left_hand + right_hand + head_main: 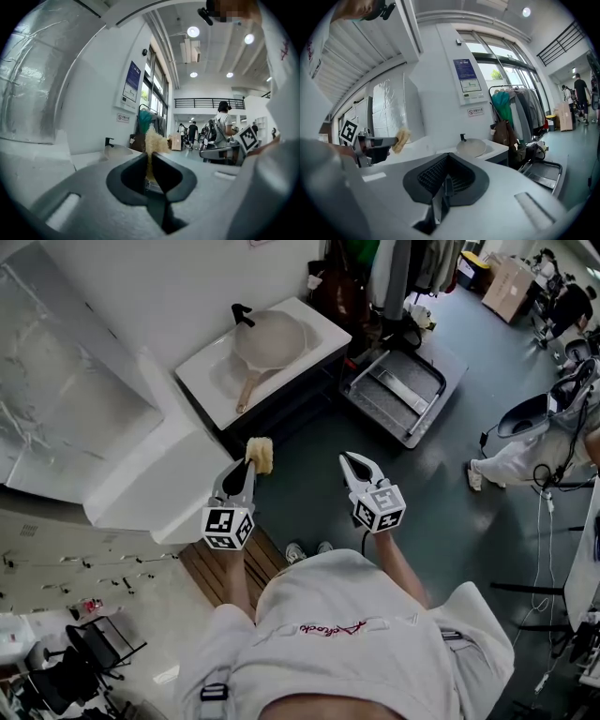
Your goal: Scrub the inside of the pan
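While left hand-held gripper (247, 466) clamps sponge (260, 454) for scrubbing the distant pan (269, 339), right hand-held gripper (355, 464) is closed, empty.

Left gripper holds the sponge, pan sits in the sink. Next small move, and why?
Probably carry the left gripper forward to the pan in the sink. Its jaws are shut on the sponge, but it hangs over the floor, short of the sink; the right gripper is shut and empty.
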Tool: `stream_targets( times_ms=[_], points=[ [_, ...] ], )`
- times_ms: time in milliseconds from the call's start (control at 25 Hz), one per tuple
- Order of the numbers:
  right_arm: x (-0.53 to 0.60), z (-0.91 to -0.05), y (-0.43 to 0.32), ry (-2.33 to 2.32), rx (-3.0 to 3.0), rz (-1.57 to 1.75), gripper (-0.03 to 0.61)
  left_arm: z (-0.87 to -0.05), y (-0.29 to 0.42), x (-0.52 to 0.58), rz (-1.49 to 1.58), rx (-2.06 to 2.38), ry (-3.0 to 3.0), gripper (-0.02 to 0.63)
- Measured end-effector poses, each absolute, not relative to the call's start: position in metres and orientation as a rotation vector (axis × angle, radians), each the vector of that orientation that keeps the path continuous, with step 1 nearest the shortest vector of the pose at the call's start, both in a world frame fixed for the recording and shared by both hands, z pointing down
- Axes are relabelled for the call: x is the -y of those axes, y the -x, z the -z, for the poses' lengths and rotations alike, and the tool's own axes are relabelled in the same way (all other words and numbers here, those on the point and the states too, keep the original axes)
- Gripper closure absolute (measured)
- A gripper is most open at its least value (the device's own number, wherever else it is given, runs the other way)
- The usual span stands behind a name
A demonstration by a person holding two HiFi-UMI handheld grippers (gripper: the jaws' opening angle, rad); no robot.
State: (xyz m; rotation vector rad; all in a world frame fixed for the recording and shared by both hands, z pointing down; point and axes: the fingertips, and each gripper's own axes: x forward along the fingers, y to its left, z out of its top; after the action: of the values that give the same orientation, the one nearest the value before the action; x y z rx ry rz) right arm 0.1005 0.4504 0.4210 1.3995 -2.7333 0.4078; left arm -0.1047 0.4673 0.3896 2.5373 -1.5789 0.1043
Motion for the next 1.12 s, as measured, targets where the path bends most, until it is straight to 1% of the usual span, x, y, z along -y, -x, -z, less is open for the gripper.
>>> stream_targets(
  times_ms=[600, 920, 1120],
  points=[
    [-0.461, -0.444, -0.133, -1.312, 2.745, -0.456, 0.574, -0.408, 0.052, -0.479, -0.140, 1.578, -2.497, 0.589],
    [-0.436, -0.447, -0.130, -1.305, 2.744, -0.459, 0.574, -0.413, 0.055, -0.453, -0.148, 1.579, -2.485, 0.589],
    [-0.405, -0.456, -0.127, -1.328, 2.721, -0.458, 0.574, -0.423, 0.056, -0.415, -0.136, 1.543, -2.497, 0.589]
  ],
)
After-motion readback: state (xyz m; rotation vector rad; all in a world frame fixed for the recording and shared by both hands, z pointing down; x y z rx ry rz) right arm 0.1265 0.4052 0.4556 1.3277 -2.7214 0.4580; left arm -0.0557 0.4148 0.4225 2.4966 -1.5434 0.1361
